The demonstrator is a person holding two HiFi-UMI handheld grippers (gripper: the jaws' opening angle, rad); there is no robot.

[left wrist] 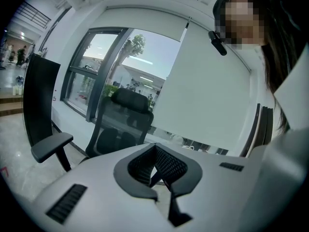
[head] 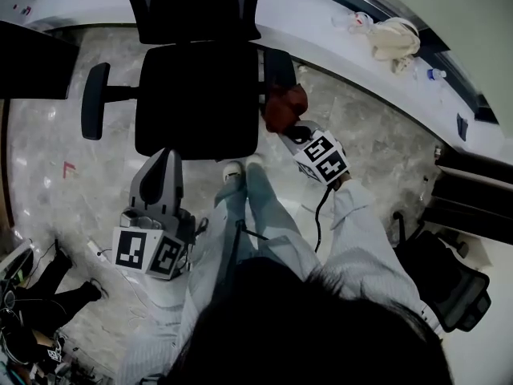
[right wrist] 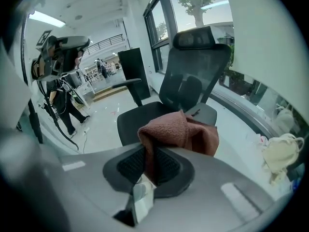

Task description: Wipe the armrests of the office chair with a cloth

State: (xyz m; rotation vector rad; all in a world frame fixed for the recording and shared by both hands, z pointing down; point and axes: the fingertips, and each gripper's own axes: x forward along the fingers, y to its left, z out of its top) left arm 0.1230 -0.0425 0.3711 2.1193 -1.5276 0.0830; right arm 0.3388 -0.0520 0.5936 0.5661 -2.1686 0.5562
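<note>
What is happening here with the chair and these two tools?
A person stands facing a black office chair, a gripper in each hand. The right gripper is shut on a reddish-brown cloth, held close to the armrest on the person's right; whether they touch is unclear. The left gripper is shut and empty, low before the seat, away from the other armrest.

— What colour is the cloth (right wrist: pixel 178 129)?
— Rust-brown, with a fuzzy nap. The office chair (head: pixel 196 95) is black all over, and so are the armrests (head: pixel 94 101).
— And the tools?
— The left gripper (head: pixel 164 163) and right gripper (right wrist: pixel 149 164) are pale grey with black ribbed pads (left wrist: pixel 169 166). Each marker cube (head: pixel 322 157) is white with black square patterns.
— The floor (head: pixel 48 135)?
— Grey-white and marbled, with one small red mark (head: pixel 68 167). The sleeve (head: pixel 361 231) is pale and the bag (head: pixel 394 38) is cream.
</note>
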